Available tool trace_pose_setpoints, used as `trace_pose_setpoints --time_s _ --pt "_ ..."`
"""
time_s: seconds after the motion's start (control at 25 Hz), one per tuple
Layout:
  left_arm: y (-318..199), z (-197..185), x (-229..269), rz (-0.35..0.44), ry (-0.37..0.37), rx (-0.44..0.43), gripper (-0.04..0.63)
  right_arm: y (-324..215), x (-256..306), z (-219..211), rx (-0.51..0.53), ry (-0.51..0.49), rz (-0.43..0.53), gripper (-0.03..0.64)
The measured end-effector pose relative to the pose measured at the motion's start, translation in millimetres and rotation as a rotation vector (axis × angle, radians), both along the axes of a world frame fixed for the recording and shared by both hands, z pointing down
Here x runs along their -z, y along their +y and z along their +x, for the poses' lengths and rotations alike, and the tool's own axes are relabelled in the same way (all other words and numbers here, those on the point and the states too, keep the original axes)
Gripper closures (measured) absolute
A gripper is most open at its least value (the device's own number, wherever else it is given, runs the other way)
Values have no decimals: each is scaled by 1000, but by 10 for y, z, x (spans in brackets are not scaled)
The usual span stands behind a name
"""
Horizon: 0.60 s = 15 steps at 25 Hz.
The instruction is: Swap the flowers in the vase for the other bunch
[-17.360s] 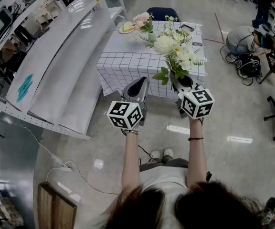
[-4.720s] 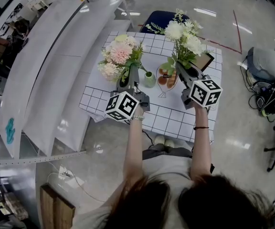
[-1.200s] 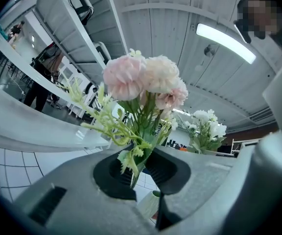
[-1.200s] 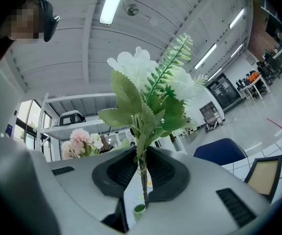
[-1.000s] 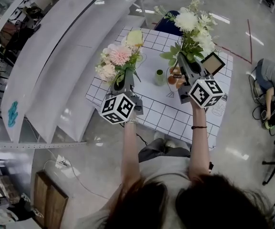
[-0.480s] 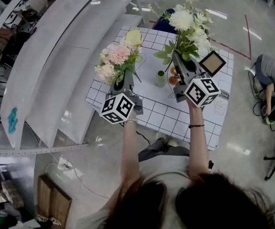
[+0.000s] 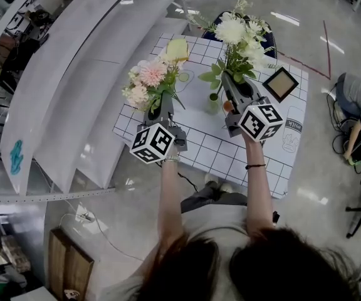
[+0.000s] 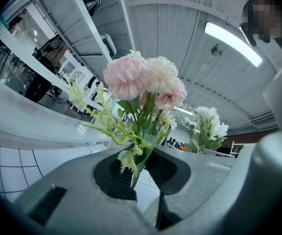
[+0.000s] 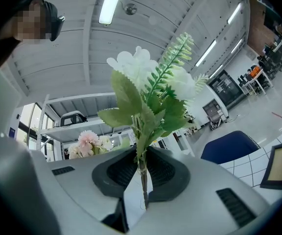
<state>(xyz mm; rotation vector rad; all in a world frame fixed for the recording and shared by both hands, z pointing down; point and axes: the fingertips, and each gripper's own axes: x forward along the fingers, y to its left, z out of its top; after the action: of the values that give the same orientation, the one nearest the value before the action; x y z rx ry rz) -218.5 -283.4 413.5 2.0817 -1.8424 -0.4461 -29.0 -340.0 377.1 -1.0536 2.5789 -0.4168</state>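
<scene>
Holding pink bunch [image 7: 148, 83], white bunch [image 7: 240, 33] (two total); one vase [image 7: 214, 103].

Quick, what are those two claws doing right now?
Left gripper: closed, holding the pink flower bunch by its stems.
Right gripper: closed, holding the white flower bunch by its stems.

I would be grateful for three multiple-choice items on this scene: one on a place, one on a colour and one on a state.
1. The picture frame lies: A on the shelf; B on the checked table; C on the floor.
2. The flowers in the left gripper are: A red; B blue; C pink.
3. The right gripper is: A shut on the white bunch; B open, empty; C shut on a vase.
Answers: B, it lies at the table's corner; C, pale pink blooms stand above its jaws; A, it clamps the stems.
</scene>
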Motion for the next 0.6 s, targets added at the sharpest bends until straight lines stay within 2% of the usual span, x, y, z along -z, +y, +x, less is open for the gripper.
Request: trace_pose_setpoints --time_s 0.6 --pt "55 -57 5 0 12 8 548 41 -224 -117 13 78 -25 563"
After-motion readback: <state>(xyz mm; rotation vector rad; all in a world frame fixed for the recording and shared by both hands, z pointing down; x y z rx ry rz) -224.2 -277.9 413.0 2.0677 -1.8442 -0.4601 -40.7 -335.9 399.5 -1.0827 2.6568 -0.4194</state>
